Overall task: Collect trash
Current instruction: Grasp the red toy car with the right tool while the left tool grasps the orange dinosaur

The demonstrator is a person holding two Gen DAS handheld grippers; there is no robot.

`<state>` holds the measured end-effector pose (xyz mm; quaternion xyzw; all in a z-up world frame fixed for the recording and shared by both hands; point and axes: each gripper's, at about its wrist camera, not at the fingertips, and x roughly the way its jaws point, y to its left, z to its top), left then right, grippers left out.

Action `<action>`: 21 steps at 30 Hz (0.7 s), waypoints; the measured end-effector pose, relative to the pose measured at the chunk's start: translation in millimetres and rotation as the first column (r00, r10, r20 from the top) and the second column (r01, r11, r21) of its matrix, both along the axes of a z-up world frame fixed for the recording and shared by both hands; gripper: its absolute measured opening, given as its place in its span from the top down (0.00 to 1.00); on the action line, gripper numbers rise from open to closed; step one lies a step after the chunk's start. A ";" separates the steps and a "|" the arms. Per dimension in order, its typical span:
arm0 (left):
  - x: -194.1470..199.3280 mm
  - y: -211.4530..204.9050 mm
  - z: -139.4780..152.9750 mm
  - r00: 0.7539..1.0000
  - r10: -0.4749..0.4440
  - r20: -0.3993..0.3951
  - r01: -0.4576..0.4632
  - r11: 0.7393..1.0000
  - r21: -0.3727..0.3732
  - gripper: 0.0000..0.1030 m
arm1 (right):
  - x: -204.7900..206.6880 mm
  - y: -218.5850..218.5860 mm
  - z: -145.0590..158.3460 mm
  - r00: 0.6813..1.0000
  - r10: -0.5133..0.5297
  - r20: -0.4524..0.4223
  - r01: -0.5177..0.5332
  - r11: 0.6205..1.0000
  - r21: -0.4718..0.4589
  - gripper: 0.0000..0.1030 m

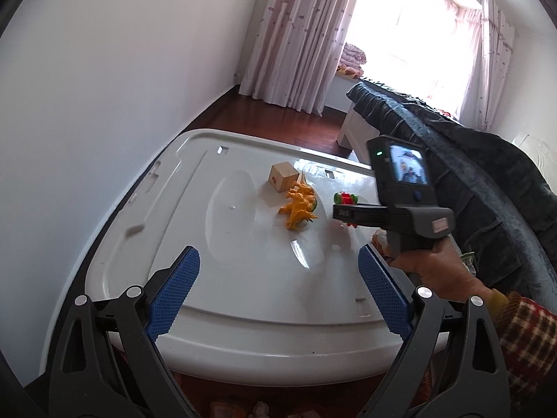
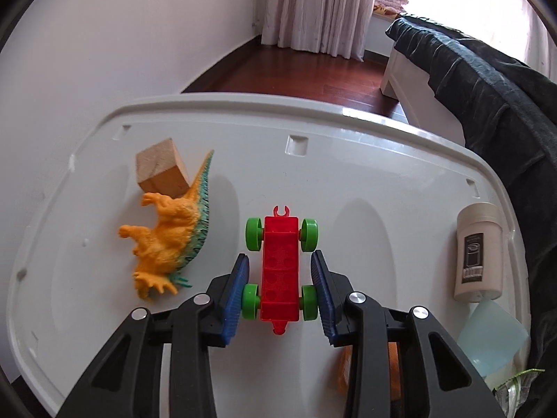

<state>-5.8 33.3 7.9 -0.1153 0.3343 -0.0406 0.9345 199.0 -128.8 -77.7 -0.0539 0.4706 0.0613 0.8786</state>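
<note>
Gripping the red toy car with your right gripper, you're pressing both blue pads against its near green wheels, and it's sitting about mid-lid on the white plastic lid. Your left gripper is hanging over the lid's near edge with fingers spread wide and nothing between them. The orange dinosaur is lying just left of the car, touching the wooden block. A white jar is lying off to the right.
</note>
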 end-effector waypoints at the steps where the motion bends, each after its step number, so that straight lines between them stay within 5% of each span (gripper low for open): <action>1: 0.8 0.0 -1.9 1.000 0.002 -0.004 -0.002 1.000 0.005 0.13 | -2.0 -1.0 3.2 1.000 0.001 0.005 -0.001 1.000 0.002 0.64; 8: 20.8 -4.5 -12.9 1.000 -0.020 -0.010 0.021 1.000 0.014 0.13 | -41.8 -17.2 47.9 0.994 0.044 0.096 -0.047 0.998 0.030 0.64; 14: 83.3 -24.8 -31.9 0.994 -0.079 -0.077 0.079 0.997 0.002 0.13 | -84.1 -48.5 81.1 0.985 0.064 0.163 -0.070 0.997 0.035 0.64; 21: 159.5 -52.1 -70.2 0.984 -0.074 -0.161 0.094 0.988 0.122 0.20 | -105.7 -96.0 92.3 0.982 0.050 0.182 -0.056 0.998 0.031 0.64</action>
